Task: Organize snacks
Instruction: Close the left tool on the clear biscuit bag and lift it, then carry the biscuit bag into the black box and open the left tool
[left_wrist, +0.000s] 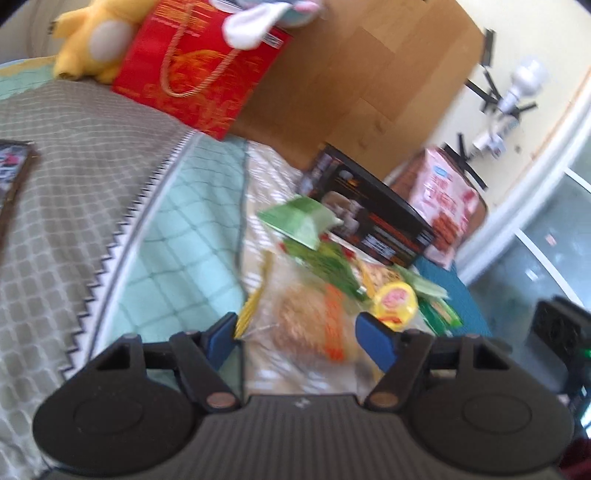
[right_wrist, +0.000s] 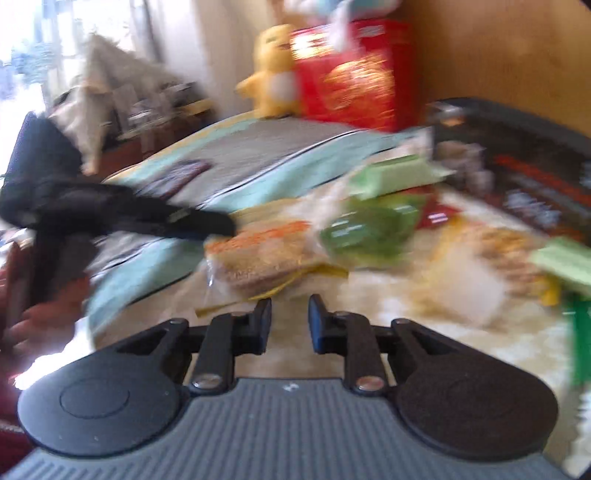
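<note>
A pile of snacks lies on a bed. In the left wrist view my left gripper (left_wrist: 301, 338) is open, its jaws wide apart over a clear bag of brown crackers (left_wrist: 310, 325). A yellow cup (left_wrist: 395, 301), green packets (left_wrist: 299, 218) and a green bag (left_wrist: 325, 264) lie beyond. In the right wrist view my right gripper (right_wrist: 288, 321) is open with a narrow gap and empty, just short of the cracker bag (right_wrist: 266, 254). A green bag (right_wrist: 369, 229), a pale green packet (right_wrist: 391, 173) and a yellow packet (right_wrist: 491, 254) lie behind. The left gripper (right_wrist: 207, 225) reaches in from the left.
A black box (left_wrist: 373, 214) and a pink bag (left_wrist: 447, 203) stand behind the pile. A red gift bag (left_wrist: 199, 70) and a yellow plush toy (left_wrist: 92, 40) sit against the wooden headboard (left_wrist: 369, 74). A grey and mint quilt (left_wrist: 92, 192) covers the left.
</note>
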